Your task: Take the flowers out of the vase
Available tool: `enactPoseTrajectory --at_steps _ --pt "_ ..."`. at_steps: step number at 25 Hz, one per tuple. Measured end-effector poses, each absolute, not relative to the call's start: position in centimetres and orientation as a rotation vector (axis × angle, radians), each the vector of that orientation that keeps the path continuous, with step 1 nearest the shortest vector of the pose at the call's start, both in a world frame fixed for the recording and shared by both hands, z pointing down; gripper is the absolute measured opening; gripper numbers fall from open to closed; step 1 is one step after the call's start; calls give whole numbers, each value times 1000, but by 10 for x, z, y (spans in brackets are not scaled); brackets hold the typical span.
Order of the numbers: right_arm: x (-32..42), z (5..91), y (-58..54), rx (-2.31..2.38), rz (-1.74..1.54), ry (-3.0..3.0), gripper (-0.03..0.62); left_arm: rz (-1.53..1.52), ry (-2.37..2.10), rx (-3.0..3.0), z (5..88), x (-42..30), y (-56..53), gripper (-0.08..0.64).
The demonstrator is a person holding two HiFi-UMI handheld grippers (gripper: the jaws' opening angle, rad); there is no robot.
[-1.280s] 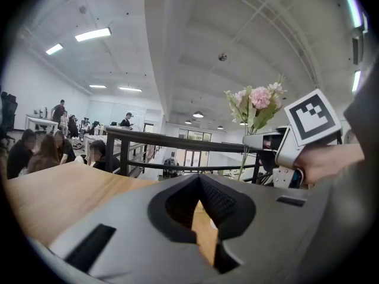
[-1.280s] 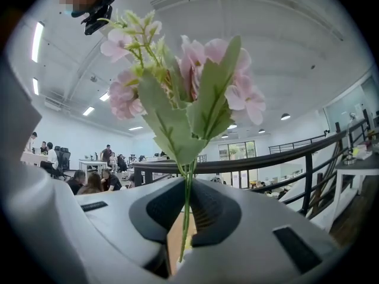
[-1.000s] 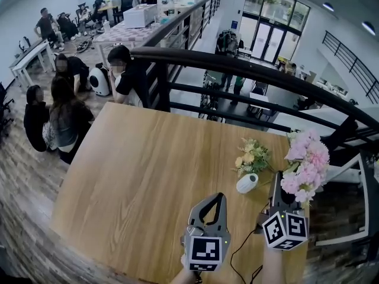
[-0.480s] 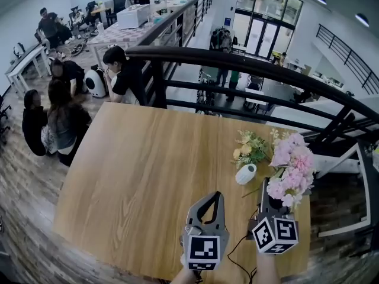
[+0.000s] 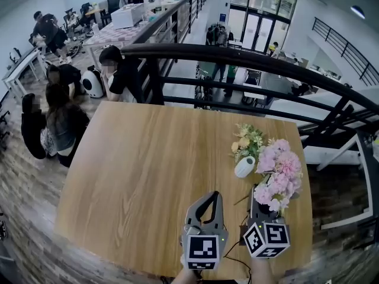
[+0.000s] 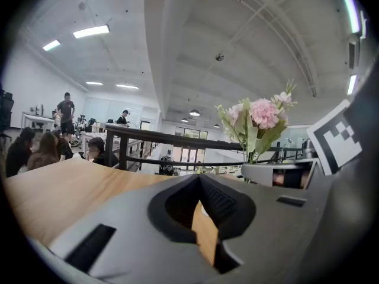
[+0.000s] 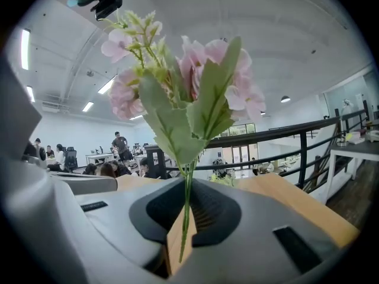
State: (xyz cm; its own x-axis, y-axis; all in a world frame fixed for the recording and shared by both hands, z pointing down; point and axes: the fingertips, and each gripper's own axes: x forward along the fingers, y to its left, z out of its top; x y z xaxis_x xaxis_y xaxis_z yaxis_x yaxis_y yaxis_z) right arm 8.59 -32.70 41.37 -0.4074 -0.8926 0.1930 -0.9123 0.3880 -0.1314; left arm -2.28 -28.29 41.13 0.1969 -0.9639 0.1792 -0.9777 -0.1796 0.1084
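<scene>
Right gripper: jaws closed on the thin green stem of the bunch of pink artificial flowers. The blooms stand upright above its jaws, clear of the vase.

Small white ceramic vase: on the light wooden table, just ahead of the right gripper's tips and a little to their left. It holds a yellow-and-green sprig.

Left gripper: close beside the right one, on its left. Jaw tips together, nothing between them.
</scene>
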Motion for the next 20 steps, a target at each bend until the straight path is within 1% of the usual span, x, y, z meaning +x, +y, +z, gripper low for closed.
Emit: enactPoseTrajectory --at_steps 20 --pt "84 454 -298 1607 528 -2476 34 182 -1834 2264 434 -8 -273 28"
